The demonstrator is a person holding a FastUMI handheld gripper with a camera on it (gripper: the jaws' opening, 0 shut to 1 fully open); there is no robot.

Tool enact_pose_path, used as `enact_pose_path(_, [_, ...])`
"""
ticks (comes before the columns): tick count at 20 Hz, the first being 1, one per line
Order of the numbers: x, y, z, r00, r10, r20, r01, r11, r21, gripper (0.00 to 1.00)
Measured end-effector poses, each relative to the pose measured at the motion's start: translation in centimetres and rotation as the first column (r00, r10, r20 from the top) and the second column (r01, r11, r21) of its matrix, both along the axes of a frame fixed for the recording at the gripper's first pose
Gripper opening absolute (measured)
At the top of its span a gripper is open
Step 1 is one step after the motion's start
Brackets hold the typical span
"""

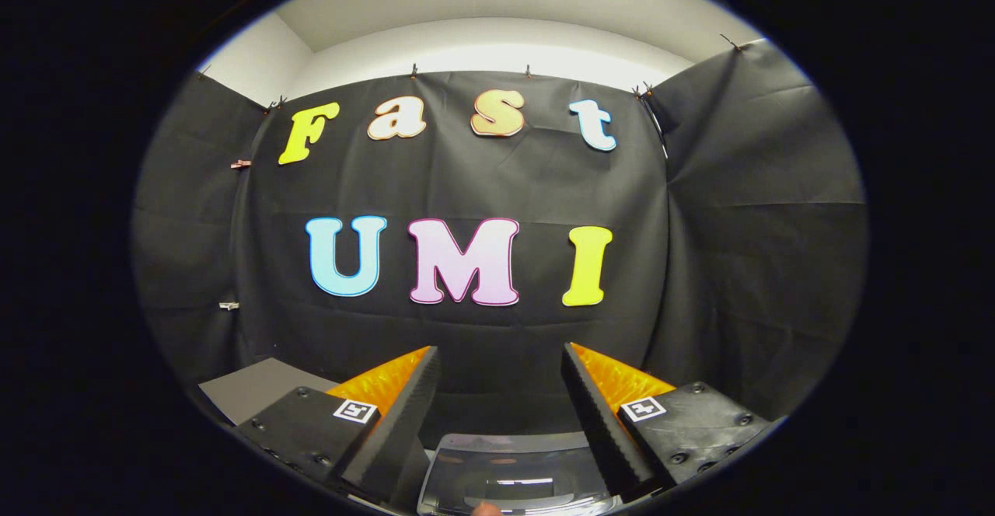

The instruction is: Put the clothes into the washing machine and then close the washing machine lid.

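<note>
My gripper (501, 360) is open, its two fingers spread wide with nothing between them, pointing at the black cloth wall. Low between the fingers lies the glossy dark lid of the washing machine (513, 473), seen from above and close below me. A small bit of a fingertip-like shape shows at the lid's near edge. No clothes are in sight.
A grey flat surface (256, 392) sits to the left, beyond the left finger. The black cloth wall (738, 252) closes the booth ahead and on both sides, with a white wall and ceiling above it.
</note>
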State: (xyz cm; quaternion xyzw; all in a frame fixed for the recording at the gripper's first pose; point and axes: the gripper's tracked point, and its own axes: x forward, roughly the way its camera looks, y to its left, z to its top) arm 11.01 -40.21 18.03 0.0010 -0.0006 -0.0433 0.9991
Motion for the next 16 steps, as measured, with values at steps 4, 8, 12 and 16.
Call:
enact_pose_path(4, [-0.9,1.4,0.7,1.000,0.019,0.019,-0.018,1.000,-0.021,0.98])
enact_pose_path(8, [-1.3,2.9,1.1,0.999,0.039,0.030,-0.039,0.999,-0.005,0.98])
enact_pose_path(12, [-1.1,3.8,1.3,0.998,0.047,0.042,-0.047,0.999,0.002,0.98])
enact_pose_path(16, [-1.1,4.0,1.2,0.998,0.049,0.043,-0.049,0.999,0.002,0.98])
